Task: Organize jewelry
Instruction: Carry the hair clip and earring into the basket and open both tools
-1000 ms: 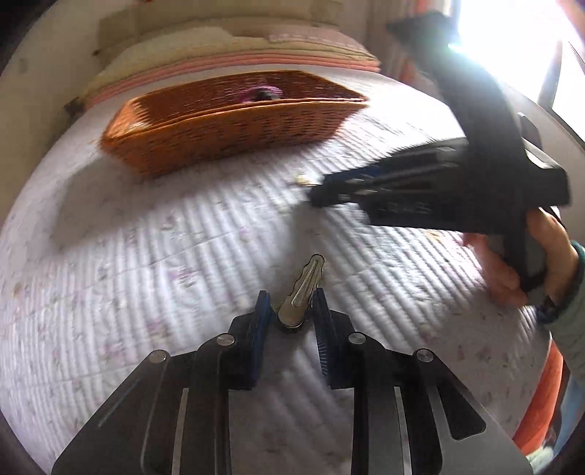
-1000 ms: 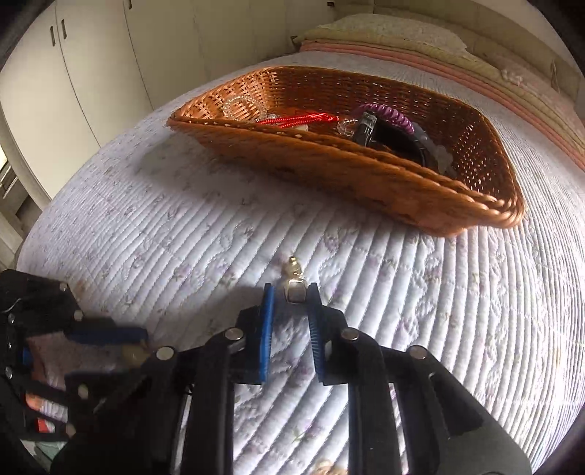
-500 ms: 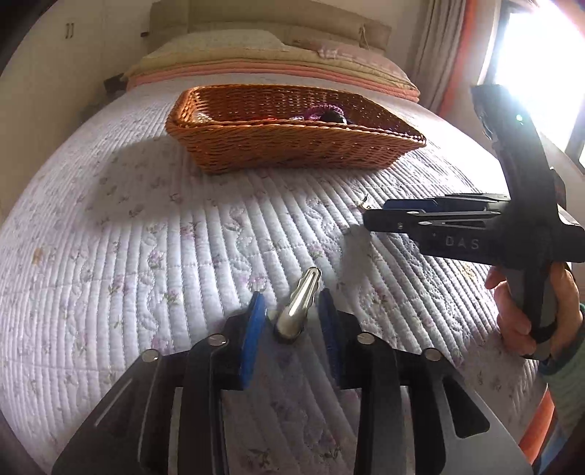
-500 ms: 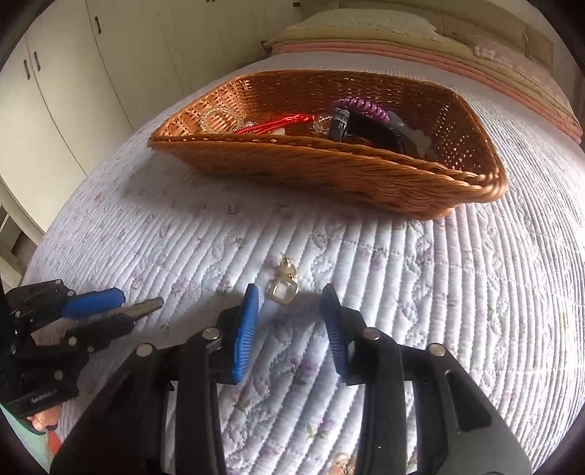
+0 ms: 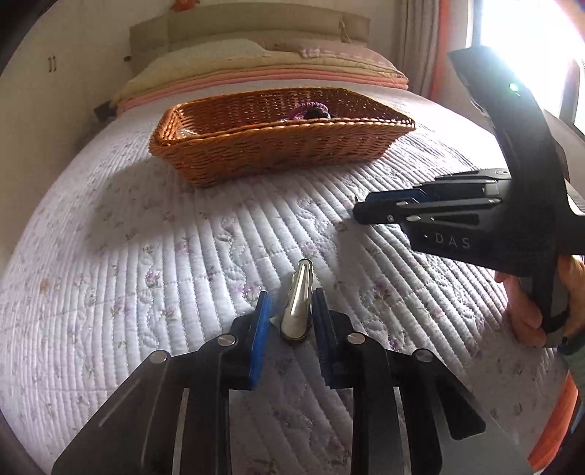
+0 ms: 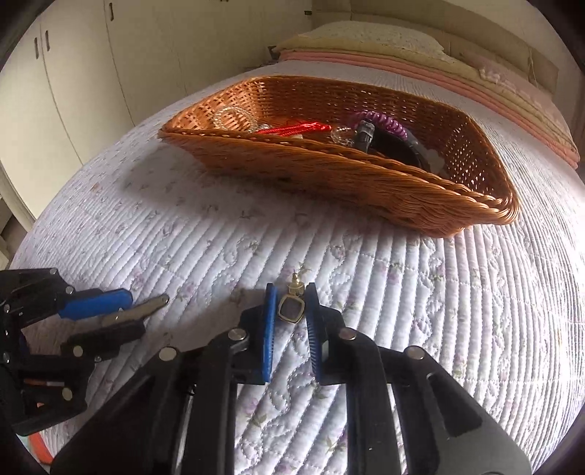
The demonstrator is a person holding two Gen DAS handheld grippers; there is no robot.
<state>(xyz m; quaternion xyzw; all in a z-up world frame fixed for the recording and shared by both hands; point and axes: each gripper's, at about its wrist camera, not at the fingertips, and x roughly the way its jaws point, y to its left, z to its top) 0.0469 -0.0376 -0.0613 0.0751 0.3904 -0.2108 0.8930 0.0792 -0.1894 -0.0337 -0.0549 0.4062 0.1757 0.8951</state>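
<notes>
A silver hair clip point(image 5: 297, 307) lies on the quilt between the fingers of my left gripper point(image 5: 290, 310), which is open around it; the right pad looks close to it. It also shows in the right wrist view point(image 6: 137, 311). A small gold earring point(image 6: 290, 308) with a dark square stone lies between the fingers of my right gripper point(image 6: 289, 305), whose jaws stand close on both sides of it. A wicker basket point(image 6: 457, 204) holds a red cord point(image 6: 292, 128), a purple coil bracelet point(image 6: 380, 122) and other pieces.
The white quilted bedspread point(image 5: 146, 255) covers the bed. Pillows and folded blankets point(image 5: 263, 62) lie behind the basket point(image 5: 281, 146). White wardrobe doors point(image 6: 73, 73) stand to the left. A bright window point(image 5: 519, 25) is at the right.
Both grippers opened after one second ago. The hair clip and the earring now rest on the quilt. The right jaws have since narrowed around the earring.
</notes>
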